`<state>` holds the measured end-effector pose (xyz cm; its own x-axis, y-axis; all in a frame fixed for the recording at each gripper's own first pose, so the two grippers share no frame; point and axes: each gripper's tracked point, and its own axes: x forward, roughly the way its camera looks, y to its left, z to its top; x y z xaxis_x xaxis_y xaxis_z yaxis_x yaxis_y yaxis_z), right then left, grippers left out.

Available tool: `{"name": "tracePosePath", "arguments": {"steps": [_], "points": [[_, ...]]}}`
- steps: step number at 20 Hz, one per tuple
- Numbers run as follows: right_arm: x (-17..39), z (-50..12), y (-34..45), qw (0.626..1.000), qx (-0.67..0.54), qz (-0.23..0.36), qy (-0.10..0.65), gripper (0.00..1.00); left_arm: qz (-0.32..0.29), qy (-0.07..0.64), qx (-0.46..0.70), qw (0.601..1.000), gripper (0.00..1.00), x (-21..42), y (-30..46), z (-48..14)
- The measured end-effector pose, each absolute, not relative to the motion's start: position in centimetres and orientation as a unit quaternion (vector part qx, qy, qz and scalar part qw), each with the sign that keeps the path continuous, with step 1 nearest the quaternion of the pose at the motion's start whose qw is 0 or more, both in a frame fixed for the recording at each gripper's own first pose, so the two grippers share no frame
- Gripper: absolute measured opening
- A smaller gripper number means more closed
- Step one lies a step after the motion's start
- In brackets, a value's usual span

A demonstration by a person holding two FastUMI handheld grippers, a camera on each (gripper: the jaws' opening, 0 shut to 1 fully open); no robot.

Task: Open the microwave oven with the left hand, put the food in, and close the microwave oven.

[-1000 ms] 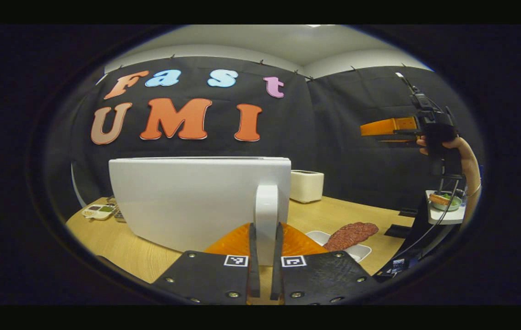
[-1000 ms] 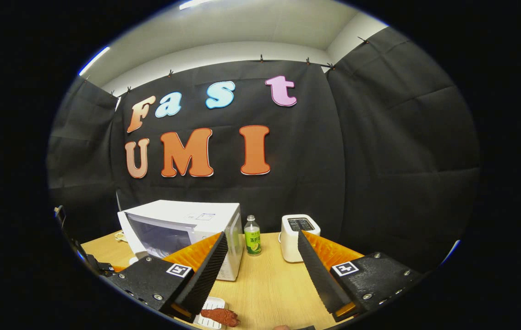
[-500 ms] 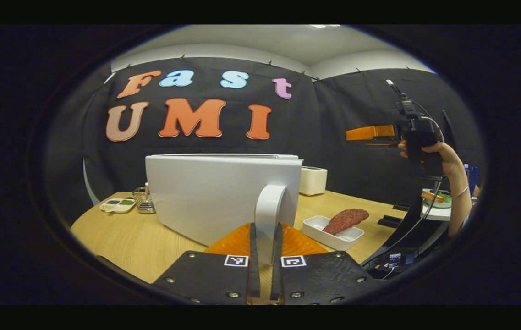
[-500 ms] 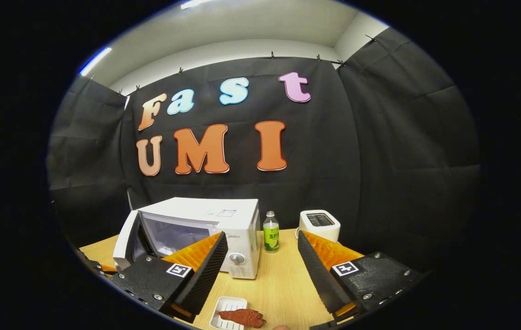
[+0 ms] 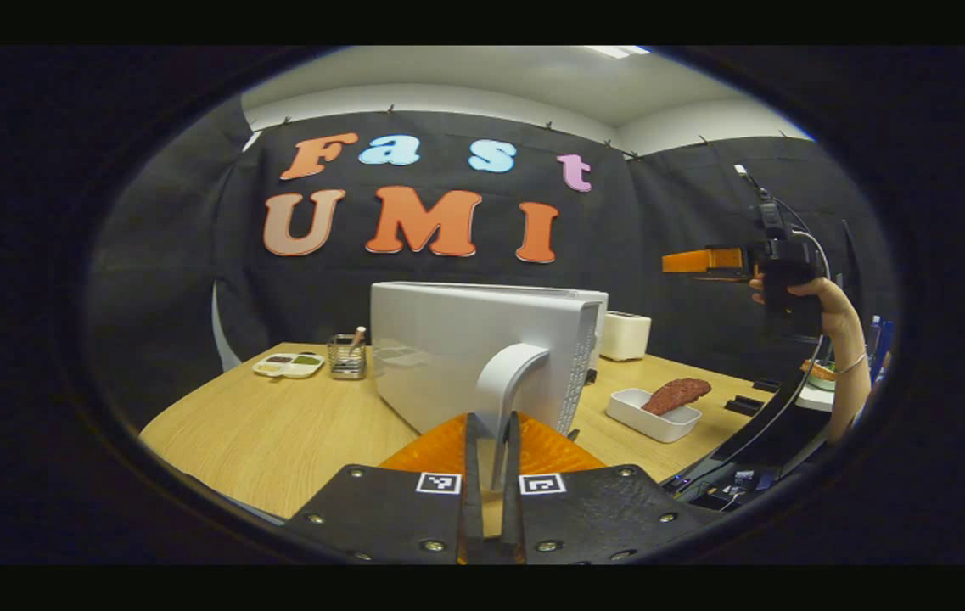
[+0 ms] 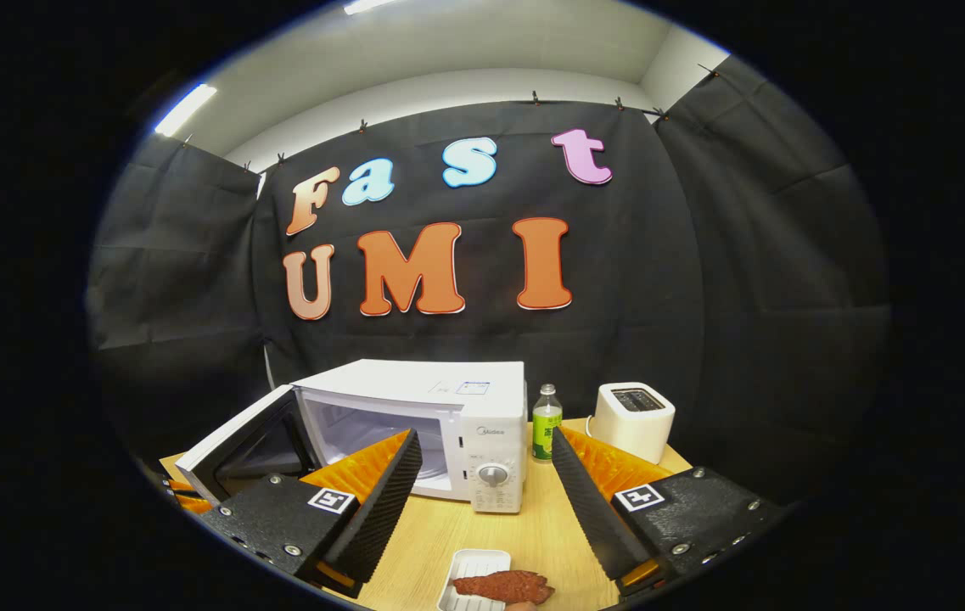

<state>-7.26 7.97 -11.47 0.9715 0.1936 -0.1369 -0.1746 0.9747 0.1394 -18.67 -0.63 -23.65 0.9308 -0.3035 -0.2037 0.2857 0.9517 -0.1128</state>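
The white microwave [image 6: 448, 424] stands on the wooden table [image 6: 524, 535] with its door [image 6: 236, 441] swung wide to the left and the cavity showing. In the left gripper view I see the door's outer face [image 5: 465, 348]. My left gripper [image 5: 492, 424] is shut on the door's white handle [image 5: 509, 378]. A reddish piece of food [image 6: 503, 585] lies on a small white tray [image 6: 469, 564] in front of the microwave. My right gripper [image 6: 484, 437] hangs open above the tray, holding nothing. It shows farther off in the left gripper view [image 5: 703, 260], held by a hand [image 5: 821, 297].
A green-labelled bottle [image 6: 545, 423] and a white toaster [image 6: 633, 420] stand to the right of the microwave. A sauce dish [image 5: 287, 365] and a wire holder [image 5: 346, 356] sit on the table on the door's far side. A side stand with a bowl [image 5: 821, 373] is beyond the table edge.
The left gripper has pulled the handle and the door has swung much wider, exposing the cavity. The right gripper stays open and has shifted, bringing tray and food further into its view.
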Motion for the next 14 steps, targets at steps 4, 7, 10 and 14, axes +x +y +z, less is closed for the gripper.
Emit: {"name": "tracePosePath", "arguments": {"steps": [4, 7, 10, 14], "points": [[-7.8, -12.4, 9.6, 0.990, 0.050, 0.102, 0.084, 0.95, -0.066, 0.110, -0.022, 0.992, 0.07, -20.3, 5.8, -22.9], [-8.1, -12.9, 10.3, 0.989, 0.049, 0.105, 0.089, 0.96, -0.019, 0.102, -0.010, 0.995, 0.06, -21.7, 9.9, -21.6], [-8.3, -13.6, 10.4, 0.989, 0.050, 0.103, 0.092, 0.95, 0.014, 0.096, -0.043, 0.994, 0.06, -22.5, 13.3, -20.5], [-8.6, -14.9, 9.4, 0.990, 0.052, 0.087, 0.093, 0.96, 0.058, 0.086, -0.036, 0.994, 0.08, -22.8, 17.6, -18.7]]}}
